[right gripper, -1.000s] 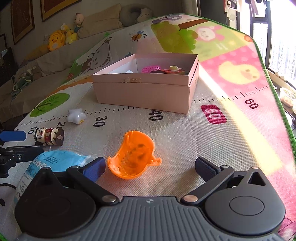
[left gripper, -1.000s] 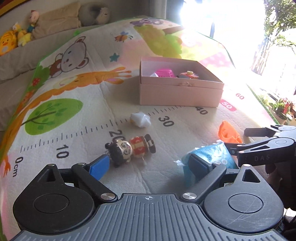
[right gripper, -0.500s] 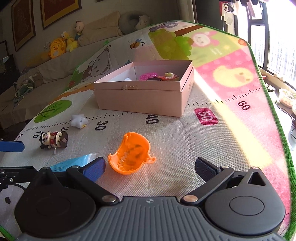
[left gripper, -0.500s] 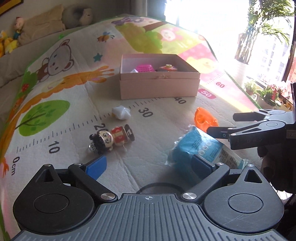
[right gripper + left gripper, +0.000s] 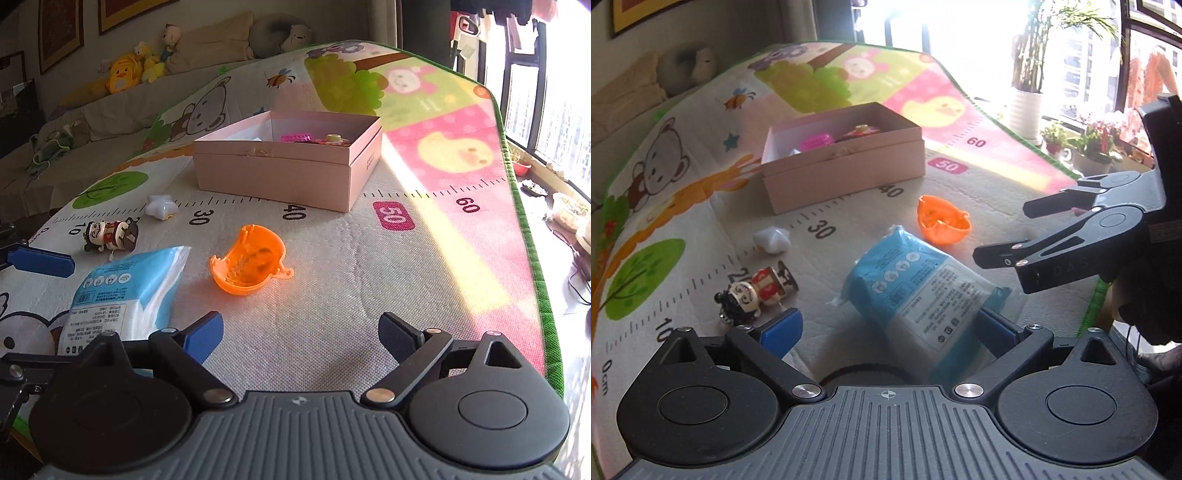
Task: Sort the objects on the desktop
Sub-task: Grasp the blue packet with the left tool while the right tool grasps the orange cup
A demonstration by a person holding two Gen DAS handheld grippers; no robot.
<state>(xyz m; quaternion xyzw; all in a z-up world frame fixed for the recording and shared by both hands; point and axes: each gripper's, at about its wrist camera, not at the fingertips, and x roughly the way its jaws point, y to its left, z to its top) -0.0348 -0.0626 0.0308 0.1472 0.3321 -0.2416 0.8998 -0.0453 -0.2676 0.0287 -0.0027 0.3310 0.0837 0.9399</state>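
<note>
A blue tissue pack (image 5: pixel 923 291) lies on the play mat between the open fingers of my left gripper (image 5: pixel 886 328), nearer its right finger; it also shows in the right wrist view (image 5: pixel 122 291). An orange duck-shaped shell (image 5: pixel 942 225) (image 5: pixel 249 260) lies ahead of my right gripper (image 5: pixel 301 332), which is open and empty. A small doll figure (image 5: pixel 757 291) (image 5: pixel 109 234) and a white star (image 5: pixel 772 240) (image 5: pixel 162 206) lie to the left. The open pink box (image 5: pixel 842 170) (image 5: pixel 291 173) holds a pink item and a red one.
The play mat (image 5: pixel 369 266) ends in a green edge on the right (image 5: pixel 532 258). Plush toys (image 5: pixel 125 75) sit on a sofa at the back. Potted plants (image 5: pixel 1097 144) stand by the window. My right gripper shows from the side in the left wrist view (image 5: pixel 1004 236).
My left gripper has swung right, off the doll, and now straddles the tissue pack. My right gripper has pulled back a little from the orange shell. No object has moved.
</note>
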